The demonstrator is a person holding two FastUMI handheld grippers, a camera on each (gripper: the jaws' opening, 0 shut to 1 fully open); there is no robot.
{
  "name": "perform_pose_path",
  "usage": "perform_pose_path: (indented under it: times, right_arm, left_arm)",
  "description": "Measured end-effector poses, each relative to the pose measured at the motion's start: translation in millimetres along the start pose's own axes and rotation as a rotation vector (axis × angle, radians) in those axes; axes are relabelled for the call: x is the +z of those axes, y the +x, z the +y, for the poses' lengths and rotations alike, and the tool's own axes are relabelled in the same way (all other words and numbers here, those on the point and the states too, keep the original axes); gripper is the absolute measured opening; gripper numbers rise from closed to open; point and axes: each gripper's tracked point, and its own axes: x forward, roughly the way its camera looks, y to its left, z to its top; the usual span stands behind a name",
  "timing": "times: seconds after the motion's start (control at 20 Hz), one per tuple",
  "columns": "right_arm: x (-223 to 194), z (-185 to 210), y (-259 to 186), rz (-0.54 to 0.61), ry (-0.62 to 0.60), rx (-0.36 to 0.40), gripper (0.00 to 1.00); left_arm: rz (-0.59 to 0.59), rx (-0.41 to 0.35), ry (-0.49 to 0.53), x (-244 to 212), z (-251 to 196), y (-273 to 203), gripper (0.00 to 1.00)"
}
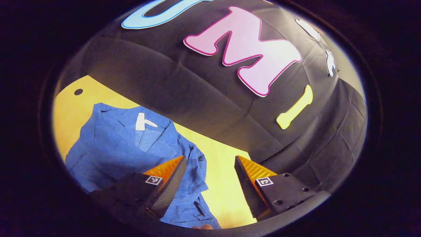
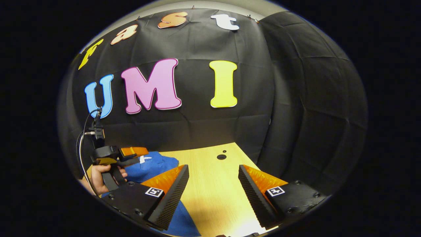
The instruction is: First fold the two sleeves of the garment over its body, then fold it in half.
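A blue shirt (image 1: 125, 144) lies on the yellow wooden table (image 1: 220, 184), collar and white neck label toward the wall, with one side of it bunched into folds on the right. My left gripper (image 1: 210, 174) hovers open above the shirt's right edge, nothing between its fingers. In the right gripper view the shirt (image 2: 154, 166) lies at the lower left on the table (image 2: 213, 184). My right gripper (image 2: 213, 184) is open over bare table beside the shirt. The left gripper (image 2: 131, 152), held by a hand (image 2: 98, 177), hangs above the shirt's collar end.
The black cloth wall (image 2: 197, 125) closes off the table's far side and right side. Two small dark holes (image 2: 221, 156) mark the tabletop near the far edge, another hole (image 1: 78, 92) sits at the far left corner. A cable (image 2: 80, 144) trails from the left gripper.
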Motion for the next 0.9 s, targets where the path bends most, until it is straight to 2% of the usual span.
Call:
perform_pose_path:
  times: [0.1, 0.2, 0.4, 0.5, 0.6, 0.75, 0.9]
  right_arm:
    - [-15.4, 4.8, -1.3, 0.059, 0.057, 0.014, 0.98]
    - [-31.8, 11.6, -1.7, 0.108, 0.076, 0.027, 0.97]
    - [-85.5, 17.2, -6.3, 0.272, 0.03, 0.07, 0.98]
    - [-109.5, 21.9, -13.9, 0.355, 0.04, 0.095, 0.98]
    - [-138.3, 28.5, -23.6, 0.428, 0.023, 0.116, 0.98]
    - [-180.3, 39.7, -38.2, 0.526, 0.005, 0.149, 0.98]
    - [-222.2, 39.9, -51.1, 0.65, -0.025, 0.134, 0.98]
  left_arm:
    - [-0.032, 0.044, 0.113, 2.7, 9.8, -11.9, 0.85]
    - [-0.059, 0.047, 0.184, 2.8, 12.5, -37.5, 0.85]
    - [0.005, 0.118, 0.228, -26.5, 34.7, -114.4, 0.84]
    - [0.022, 0.201, 0.238, -41.4, 60.6, -158.6, 0.85]
    - [0.066, 0.278, 0.198, -69.3, 95.7, -200.4, 0.84]
    - [0.154, 0.452, 0.136, -112.7, 165.8, -260.3, 0.85]
    - [0.251, 0.575, 0.135, -147.0, 224.1, -304.1, 0.85]
